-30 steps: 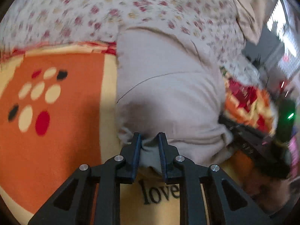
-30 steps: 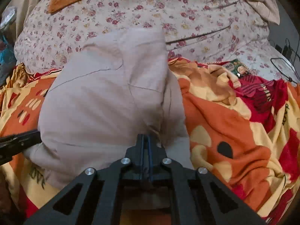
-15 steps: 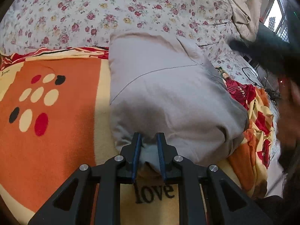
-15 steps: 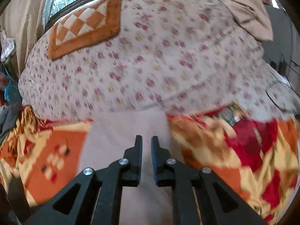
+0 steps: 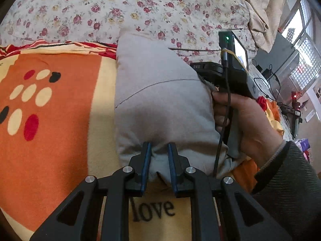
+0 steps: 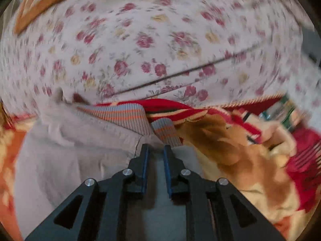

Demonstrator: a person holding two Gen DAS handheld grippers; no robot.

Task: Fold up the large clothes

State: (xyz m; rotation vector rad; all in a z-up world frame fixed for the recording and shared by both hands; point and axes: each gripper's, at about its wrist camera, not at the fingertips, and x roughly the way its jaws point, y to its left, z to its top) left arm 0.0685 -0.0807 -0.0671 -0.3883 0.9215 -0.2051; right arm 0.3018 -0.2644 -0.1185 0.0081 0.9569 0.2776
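A folded grey garment [image 5: 160,92] lies on an orange and yellow blanket [image 5: 60,104]. My left gripper [image 5: 159,149] is shut on a bunch of the garment's near edge. In the right wrist view the same grey garment [image 6: 66,156] shows orange-striped ribbed cuffs [image 6: 122,114] at its far end. My right gripper [image 6: 155,150] is open a little, low over the garment right behind the cuffs, with nothing pinched between its fingers. The right gripper's body and the hand holding it [image 5: 246,116] show at the garment's right side in the left wrist view.
A floral quilt [image 5: 140,10] rises behind the garment. The blanket is bunched into red and tan folds [image 6: 250,150] to the right. A beige cloth [image 5: 258,6] hangs at the far right, with cables and window beyond the bed edge.
My right gripper let go of the garment's near edge, opened and swung forward to the far cuffs; this view is motion-blurred. My left gripper kept its hold on the near edge.
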